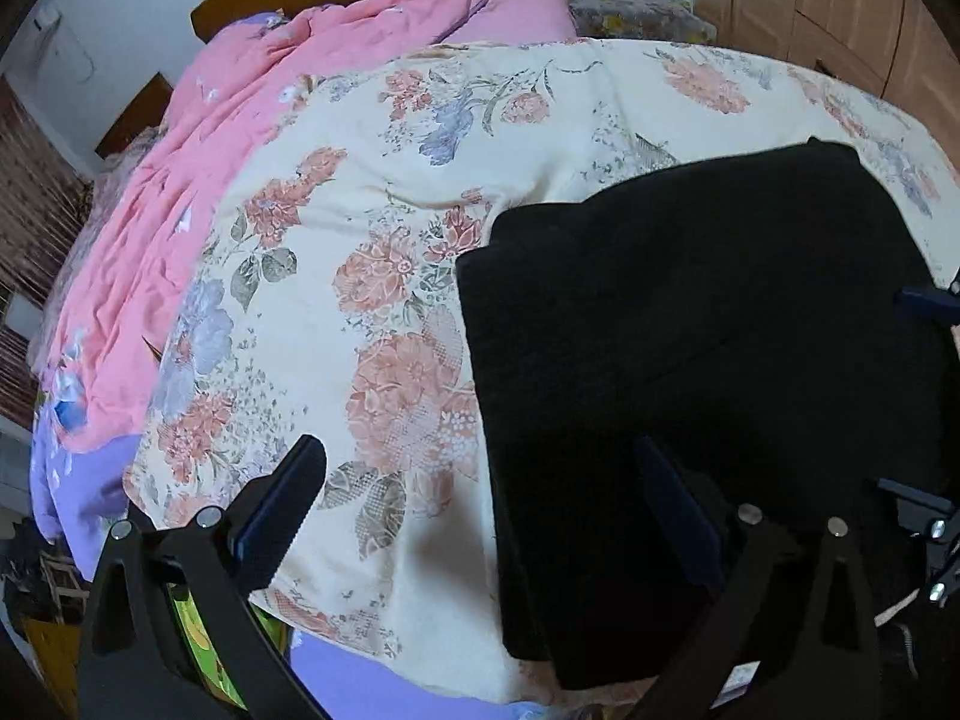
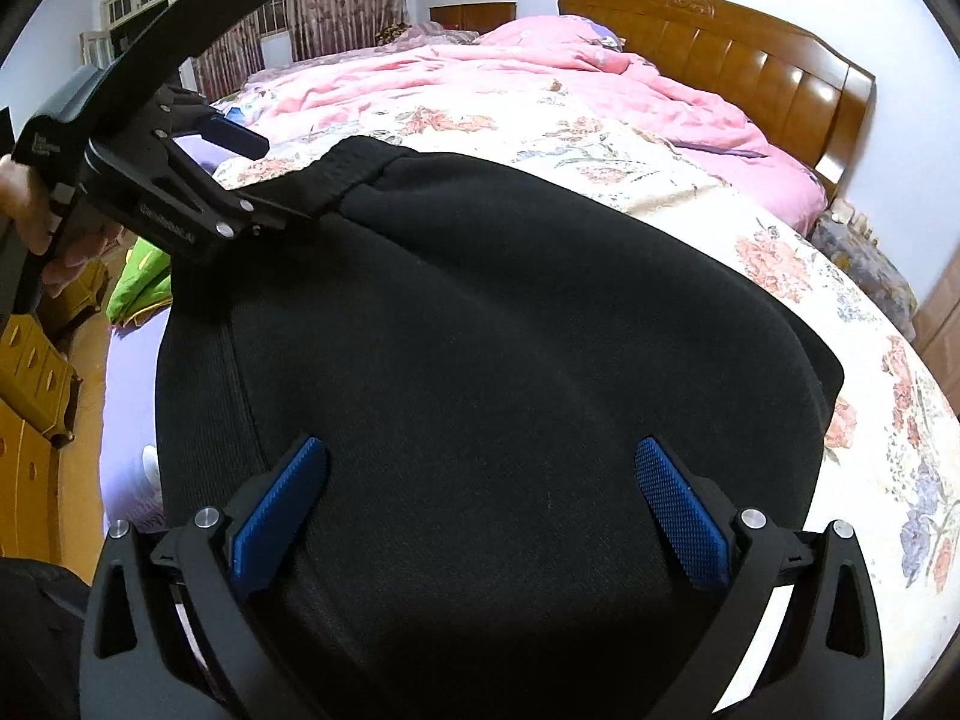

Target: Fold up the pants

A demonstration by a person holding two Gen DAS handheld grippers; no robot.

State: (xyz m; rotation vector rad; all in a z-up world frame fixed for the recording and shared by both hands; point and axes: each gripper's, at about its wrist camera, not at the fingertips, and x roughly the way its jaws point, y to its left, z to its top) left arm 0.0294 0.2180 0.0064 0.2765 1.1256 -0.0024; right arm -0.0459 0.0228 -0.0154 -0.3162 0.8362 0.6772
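- Lying folded on the bed, the black pants [image 2: 492, 360] are resting on a cream floral quilt [image 1: 372, 240], filling the middle of the right wrist view and sitting at about 3 o'clock in the left wrist view.
- Their ribbed waistband [image 2: 354, 171] is showing at about 11 o'clock in the right wrist view, on the far side of the bundle.
- The left hand-held gripper [image 1: 480, 498] is standing at its widest, with nothing pinched between the pads; one finger is hanging over the quilt and the other over the near left part of the pants.
- In the right wrist view that same left hand-held gripper is appearing at 10 o'clock, a person's hand [image 2: 36, 222] wrapped around its handle, its lower finger lying just beside the waistband.
- The right hand-held gripper [image 2: 480, 501] is also spread wide, its blue pads [image 2: 279, 516] sitting apart over the black cloth at 6 o'clock and not pressing on any fold.
- A pink blanket [image 2: 540, 78] is lying bunched beyond the quilt, toward 12 o'clock.
- A wooden headboard [image 2: 738, 54] is rising behind it at about 1 o'clock in the right wrist view.
- A lilac sheet [image 1: 90, 480] is showing at 8 o'clock in the left wrist view, under the quilt's edge.
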